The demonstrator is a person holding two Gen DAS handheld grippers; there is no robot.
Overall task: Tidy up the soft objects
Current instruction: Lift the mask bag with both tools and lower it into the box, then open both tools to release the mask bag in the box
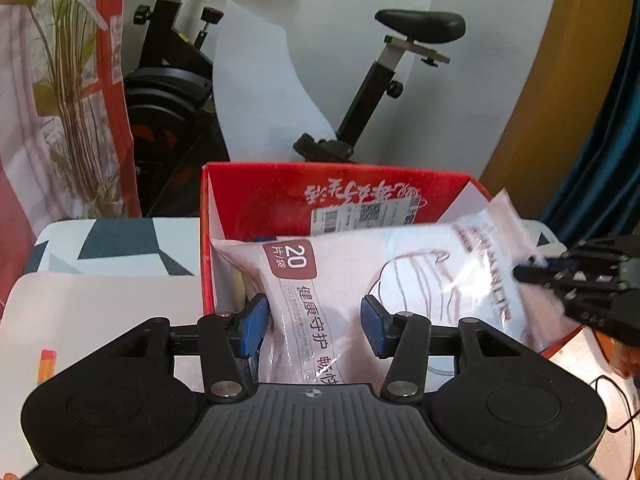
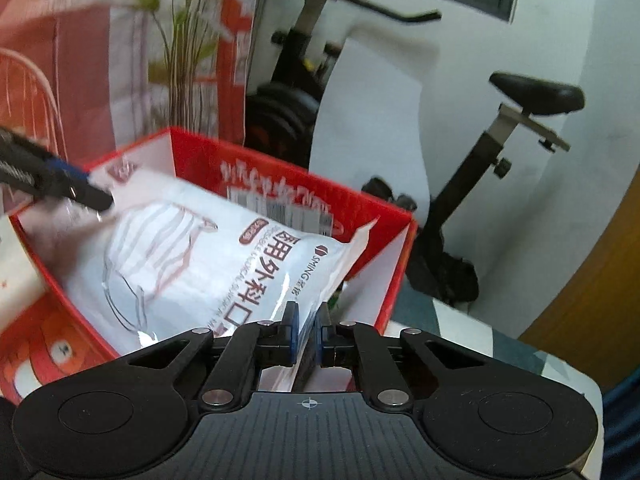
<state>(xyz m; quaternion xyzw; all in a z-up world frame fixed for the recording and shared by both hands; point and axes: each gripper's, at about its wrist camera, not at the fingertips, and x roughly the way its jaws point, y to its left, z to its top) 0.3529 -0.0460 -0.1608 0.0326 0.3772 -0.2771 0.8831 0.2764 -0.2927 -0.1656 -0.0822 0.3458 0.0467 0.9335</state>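
Mask pack (image 1: 360,276) going into the red box (image 1: 256,196), both grippers holding it.
We are clamping the right gripper (image 2: 306,332) together on its thin sealed edge, the left gripper (image 1: 314,322) seemingly squeezing its soft, light, slippery body.

My left gripper (image 1: 316,322) and right gripper (image 2: 306,330) look alike: ribbed black housings, silver pivot screws, blue-padded fingers (image 1: 254,322), white crosshair marks.
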